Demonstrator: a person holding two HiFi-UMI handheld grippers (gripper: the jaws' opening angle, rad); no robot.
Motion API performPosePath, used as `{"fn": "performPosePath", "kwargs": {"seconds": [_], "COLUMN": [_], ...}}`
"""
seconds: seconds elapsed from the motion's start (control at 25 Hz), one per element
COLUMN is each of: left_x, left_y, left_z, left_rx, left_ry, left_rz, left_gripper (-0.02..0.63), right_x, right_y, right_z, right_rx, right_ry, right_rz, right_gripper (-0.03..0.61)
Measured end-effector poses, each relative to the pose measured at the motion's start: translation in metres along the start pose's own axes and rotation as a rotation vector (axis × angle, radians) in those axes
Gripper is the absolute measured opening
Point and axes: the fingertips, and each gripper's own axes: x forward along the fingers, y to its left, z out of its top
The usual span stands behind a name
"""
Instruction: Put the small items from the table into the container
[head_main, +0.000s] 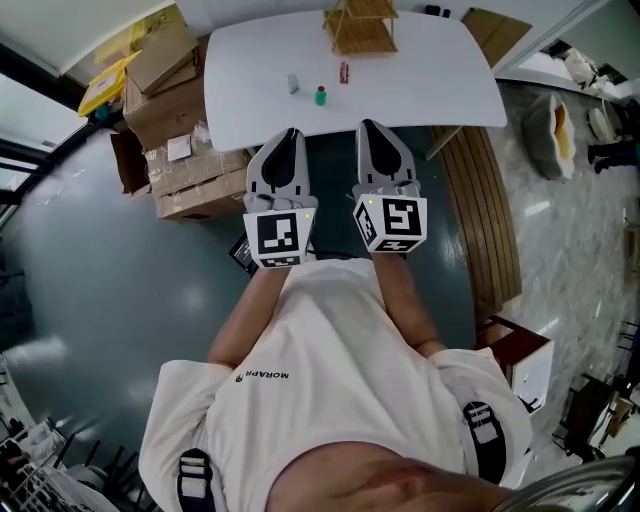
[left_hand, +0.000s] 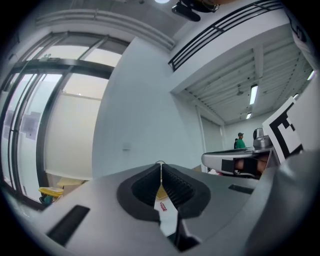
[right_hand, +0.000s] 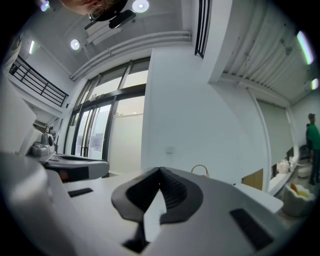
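Note:
The white table (head_main: 420, 85) stands ahead of me in the head view. On it sit a wooden basket (head_main: 360, 25), a small grey item (head_main: 293, 83), a green item (head_main: 321, 96) and a red item (head_main: 344, 72). My left gripper (head_main: 291, 134) and right gripper (head_main: 369, 126) are held side by side, level, just short of the table's near edge. Both are shut with nothing between the jaws. In the left gripper view the shut jaws (left_hand: 160, 166) leave a slit showing the red item (left_hand: 162, 205). The right gripper (right_hand: 160, 171) shows the basket's handle (right_hand: 200, 169) beyond it.
Stacked cardboard boxes (head_main: 175, 130) stand left of the table on the dark floor. A slatted wooden bench (head_main: 485, 210) runs along the right. A person in green (left_hand: 240, 142) stands far off in the room. Large windows (right_hand: 100, 135) fill the far wall.

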Motion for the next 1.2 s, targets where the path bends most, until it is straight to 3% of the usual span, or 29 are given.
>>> {"fn": "performPosePath", "kwargs": {"seconds": [0.36,1.2], "left_x": [0.044,0.212], "left_y": [0.013,0.018], "left_z": [-0.015,-0.035], "left_rx": [-0.02,-0.007], "left_ry": [0.024,0.071], "left_rz": [-0.003,0.169], "left_gripper": [0.005,0.005], "right_x": [0.039,0.178], "right_y": [-0.022,-0.13], "right_z": [-0.009,-0.037], "right_rx": [-0.005,0.046], "right_ry": [0.029,0.053], "right_rz": [-0.014,0.163], "right_gripper": [0.012,0.012]}}
